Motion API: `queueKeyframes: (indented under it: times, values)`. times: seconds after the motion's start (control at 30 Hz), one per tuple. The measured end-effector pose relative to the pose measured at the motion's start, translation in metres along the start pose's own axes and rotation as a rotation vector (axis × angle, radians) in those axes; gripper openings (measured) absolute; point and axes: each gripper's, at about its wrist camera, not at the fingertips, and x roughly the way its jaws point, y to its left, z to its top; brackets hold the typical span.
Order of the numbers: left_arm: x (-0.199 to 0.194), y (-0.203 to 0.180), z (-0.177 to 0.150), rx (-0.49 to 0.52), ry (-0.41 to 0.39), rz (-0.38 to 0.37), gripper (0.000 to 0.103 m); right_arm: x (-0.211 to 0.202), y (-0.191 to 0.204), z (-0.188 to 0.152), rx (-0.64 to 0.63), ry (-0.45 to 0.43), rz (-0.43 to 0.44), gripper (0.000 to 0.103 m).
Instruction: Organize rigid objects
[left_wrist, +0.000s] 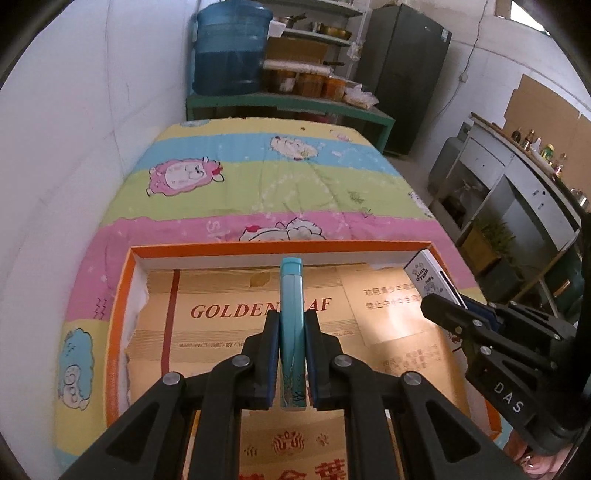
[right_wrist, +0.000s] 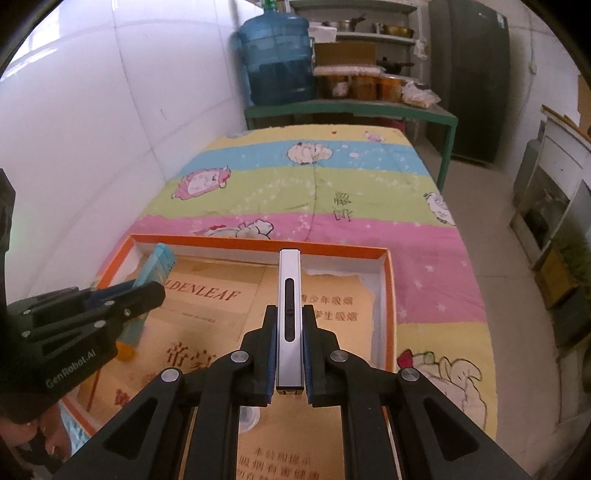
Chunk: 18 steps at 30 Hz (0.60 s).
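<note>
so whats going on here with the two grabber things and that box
A person holds a pair of tongs in each hand over an orange-rimmed shallow cardboard tray lying on a striped cartoon-sheep bedspread. The left tongs are shut on a slim teal rectangular box, held edge-up. The right tongs are shut on a thin silver rectangular box with a dark slot. Both boxes hang above the tray's tan printed cardboard lining; neither is set down yet.

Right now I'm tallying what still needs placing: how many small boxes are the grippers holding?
2. The teal box is clamped in the left gripper; the silver box is clamped in the right gripper. Both hang over the orange tray. Others may lie hidden below.
</note>
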Motion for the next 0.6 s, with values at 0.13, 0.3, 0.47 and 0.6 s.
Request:
queueKeyframes:
  times: [0.13, 0.3, 0.47, 0.6]
  values:
    - [0.011, 0.001, 0.002, -0.006, 0.017, 0.001, 0.013, 0.013, -0.001, 0.003, 0.0, 0.018, 0.003, 0.011]
    - [0.023, 0.002, 0.005, -0.013, 0.043, -0.008, 0.013, 0.024, -0.002, 0.005, 0.001, 0.033, 0.011, 0.012]
    - [0.028, 0.003, 0.007, -0.015, 0.049, 0.0, 0.013, 0.029, -0.003, 0.006, -0.002, 0.042, 0.015, 0.011]
    - [0.033, 0.004, 0.006, -0.013, 0.063, 0.003, 0.013, 0.034, -0.004, 0.006, 0.003, 0.054, 0.022, 0.012]
